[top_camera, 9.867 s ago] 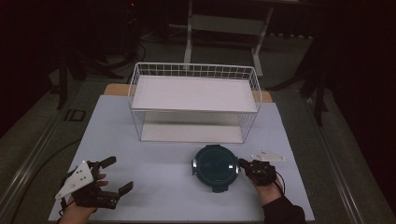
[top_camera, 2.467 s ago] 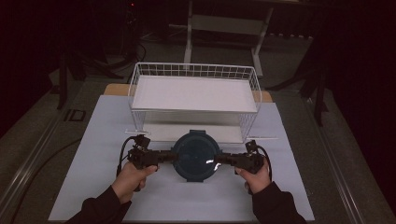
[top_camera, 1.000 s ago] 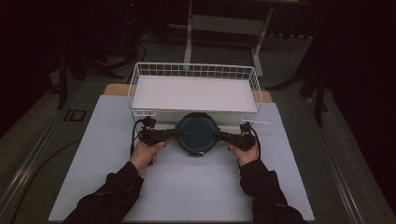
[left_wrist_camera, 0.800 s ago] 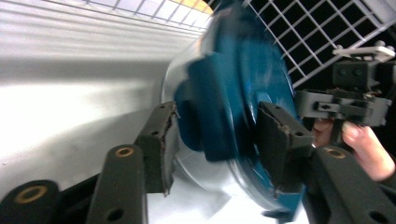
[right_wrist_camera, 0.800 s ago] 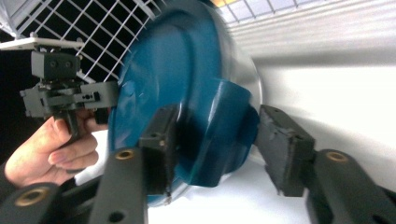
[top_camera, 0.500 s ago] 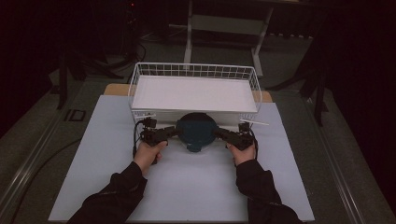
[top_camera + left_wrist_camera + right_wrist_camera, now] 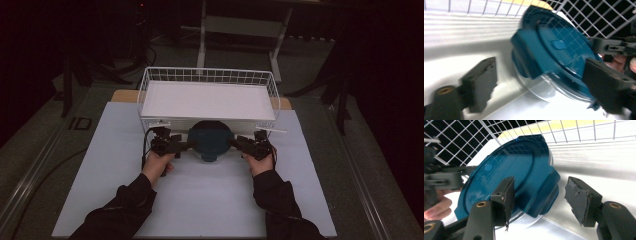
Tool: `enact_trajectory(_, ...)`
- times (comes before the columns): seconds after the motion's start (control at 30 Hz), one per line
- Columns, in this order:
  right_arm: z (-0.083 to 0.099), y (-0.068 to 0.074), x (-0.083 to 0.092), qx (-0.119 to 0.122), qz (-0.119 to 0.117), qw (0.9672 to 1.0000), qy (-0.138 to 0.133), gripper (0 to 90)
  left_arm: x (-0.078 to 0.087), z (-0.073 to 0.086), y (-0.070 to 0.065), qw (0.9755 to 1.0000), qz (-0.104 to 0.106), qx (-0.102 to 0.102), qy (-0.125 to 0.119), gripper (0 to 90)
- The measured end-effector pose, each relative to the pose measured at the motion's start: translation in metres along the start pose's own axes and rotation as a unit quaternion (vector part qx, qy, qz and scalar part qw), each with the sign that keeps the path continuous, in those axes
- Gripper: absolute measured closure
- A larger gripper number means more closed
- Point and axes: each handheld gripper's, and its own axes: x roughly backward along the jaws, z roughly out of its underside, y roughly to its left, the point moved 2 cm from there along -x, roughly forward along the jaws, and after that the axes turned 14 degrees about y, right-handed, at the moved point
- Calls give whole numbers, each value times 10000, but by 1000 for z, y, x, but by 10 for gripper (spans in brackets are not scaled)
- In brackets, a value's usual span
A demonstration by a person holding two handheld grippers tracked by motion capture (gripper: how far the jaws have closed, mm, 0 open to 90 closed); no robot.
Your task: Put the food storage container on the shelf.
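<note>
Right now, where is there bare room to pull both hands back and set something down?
The white mat is bare between the forearms, and on both outer sides of the hands. It is crowded at the front of the wire rack, where the teal-lidded container sits partly under the shelf between the left gripper and right gripper.

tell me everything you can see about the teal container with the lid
The teal container is round, with a clear body under a glossy teal lid that has side latch flaps and a small centre tab. It sits partly under the white wire shelf on the white table. Both grippers' jaws have just been opening and flank its latches without pressing.
</note>
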Motion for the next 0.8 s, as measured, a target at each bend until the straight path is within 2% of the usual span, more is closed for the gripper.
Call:
enact_trajectory(0.07, 1, 3, 2, 113, 59, 9999, 5, 390, 4, 1, -6, 10000, 35, 0, -22, 71)
enact_trajectory(0.1, 2, 7, 5, 111, 80, 9999, 69, 389, 5, 1, -9, 10000, 85, 27, -23, 0)
enact_trajectory(0.17, 2, 9, 9, 248, 178, 9995, 22, 388, 11, 3, -12, 9998, 153, -128, -48, 0)
enact_trajectory(0.23, 3, 14, 13, 348, 236, 9991, 27, 388, 15, 5, -17, 9995, 104, -286, -22, 0)
enact_trajectory(0.3, 4, 19, 19, 468, 282, 9985, -6, 393, 21, 8, -24, 9983, 53, -574, -1, 0)
enact_trajectory(0.43, 10, 32, 28, 558, 171, 9983, 43, 406, 31, 16, -37, 9965, 78, -824, 75, 0)
enact_trajectory(0.53, 16, 44, 33, 671, 71, 9977, 76, 423, 40, 21, -44, 9954, 71, -953, 21, 0)
enact_trajectory(0.7, 26, 61, 37, 821, -174, 9964, 147, 526, 55, 31, -58, 9926, -21, -1212, -55, 0)
enact_trajectory(0.8, 32, 69, 34, 902, -179, 9954, 251, 578, 62, 37, -65, 9914, 3, -1308, -83, 0)
